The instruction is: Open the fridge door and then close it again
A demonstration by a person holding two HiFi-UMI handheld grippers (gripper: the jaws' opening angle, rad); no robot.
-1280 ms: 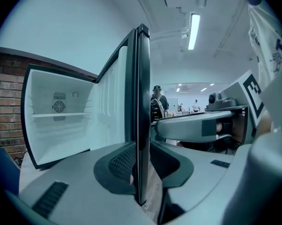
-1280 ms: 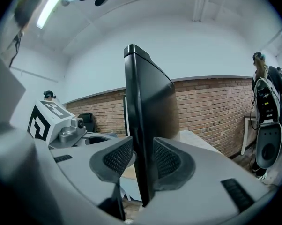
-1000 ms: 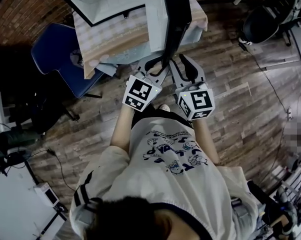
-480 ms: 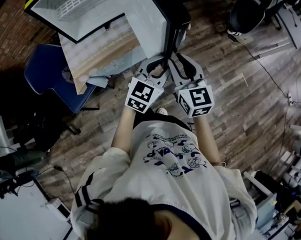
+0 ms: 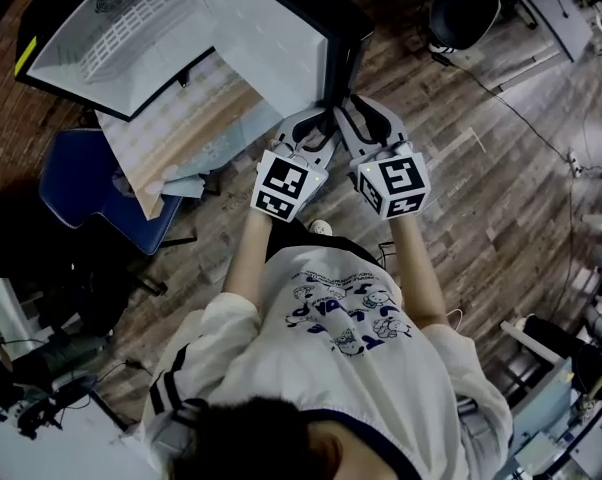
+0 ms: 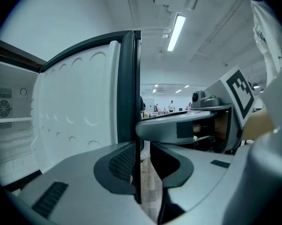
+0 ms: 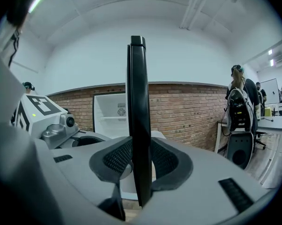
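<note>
Us: we stand on the wooden floor (image 5: 471, 218), arms out ahead, a gripper in each hand.
Left gripper (image 5: 314, 133): closed on the fridge door (image 5: 271, 38). In the left gripper view its ribbed pads (image 6: 121, 161) sit on either side of the thin dark door edge (image 6: 130, 88), which runs straight up out of the jaws.
Right gripper (image 7: 141, 161): clamped on the same edge, just beside the left one. The edge fills the gap between its pads.
Where the door is: it stands wide open directly ahead of both grippers. We see its pale inner lining to the left of the edge and its dark outer face to the right.
Long axis: the gripped edge stands upright and crosses both pairs of jaws at a right angle.
Fridge cabinet (image 7: 110, 118): it stands open and white inside, beyond the door and to its left, well apart from the edge we hold.
Which hand is nearer: we judge the left, since it is on the cabinet side. The difference is slight because the two grippers are almost touching.
Step in hand: the opening looks done. We judge the coming move to be a leftward swing of the edge towards the cabinet.
Risk: the pads could slide along the smooth edge if our hands turn away from it.
Farthest: a brick wall (image 7: 188, 111) behind the cabinet.
</note>
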